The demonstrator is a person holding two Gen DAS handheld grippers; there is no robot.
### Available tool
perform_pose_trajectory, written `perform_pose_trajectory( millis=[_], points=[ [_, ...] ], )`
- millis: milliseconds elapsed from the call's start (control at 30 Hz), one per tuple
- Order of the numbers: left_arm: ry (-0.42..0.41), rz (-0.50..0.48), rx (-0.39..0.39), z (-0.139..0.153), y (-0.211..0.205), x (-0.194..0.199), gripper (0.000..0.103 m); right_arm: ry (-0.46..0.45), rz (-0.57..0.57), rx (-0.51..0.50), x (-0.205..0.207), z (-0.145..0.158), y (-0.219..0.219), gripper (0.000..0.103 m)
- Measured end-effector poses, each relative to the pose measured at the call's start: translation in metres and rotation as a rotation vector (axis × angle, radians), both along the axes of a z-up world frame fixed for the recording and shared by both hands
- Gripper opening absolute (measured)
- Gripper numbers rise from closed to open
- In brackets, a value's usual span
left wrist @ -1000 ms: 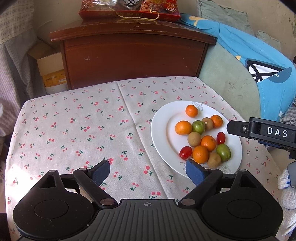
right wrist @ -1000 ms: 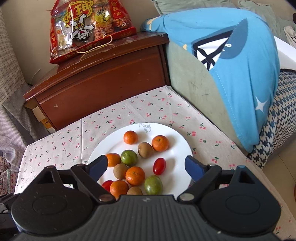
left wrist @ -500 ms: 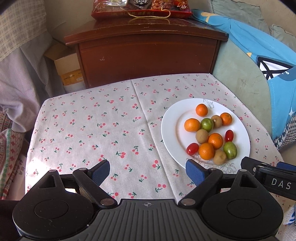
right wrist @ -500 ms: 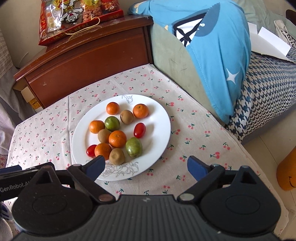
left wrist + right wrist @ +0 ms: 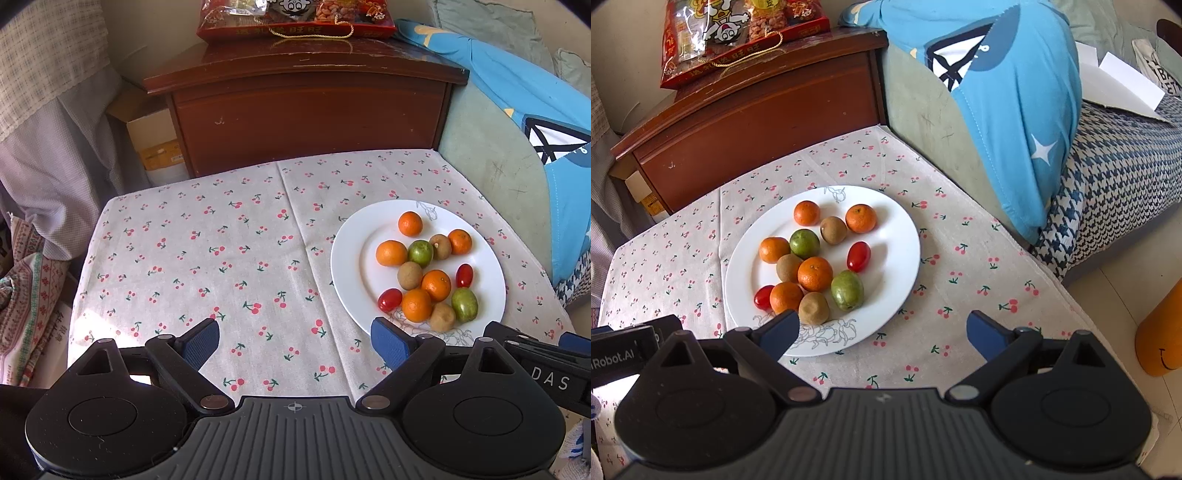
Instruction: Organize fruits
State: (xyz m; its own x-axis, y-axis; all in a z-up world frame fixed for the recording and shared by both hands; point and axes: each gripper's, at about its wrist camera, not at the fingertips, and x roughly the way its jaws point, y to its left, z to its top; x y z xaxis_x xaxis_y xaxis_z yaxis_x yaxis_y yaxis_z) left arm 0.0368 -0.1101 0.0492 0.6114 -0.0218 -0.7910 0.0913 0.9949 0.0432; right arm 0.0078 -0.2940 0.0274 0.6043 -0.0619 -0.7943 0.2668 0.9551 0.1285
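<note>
A white plate on the cherry-print tablecloth holds mixed fruit: several oranges, kiwis, two green fruits and two red cherry tomatoes. My left gripper is open and empty above the cloth, left of the plate. My right gripper is open and empty over the plate's near edge. The right gripper's body shows in the left wrist view.
A brown wooden cabinet stands behind the table with a red snack bag on top. A blue garment drapes over a green chair on the right. An orange bottle stands on the floor at right.
Both grippers have pulled back and up from the plate, so more of the table shows. The fruit has not moved. Both stay open.
</note>
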Motion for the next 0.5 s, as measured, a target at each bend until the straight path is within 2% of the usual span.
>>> perform_pose_trajectory(
  millis=[500],
  points=[
    [-0.012, -0.013, 0.052, -0.001, -0.011, -0.003, 0.091, 0.008, 0.014, -0.024, 0.002, -0.002, 0.005, 0.097]
  ],
)
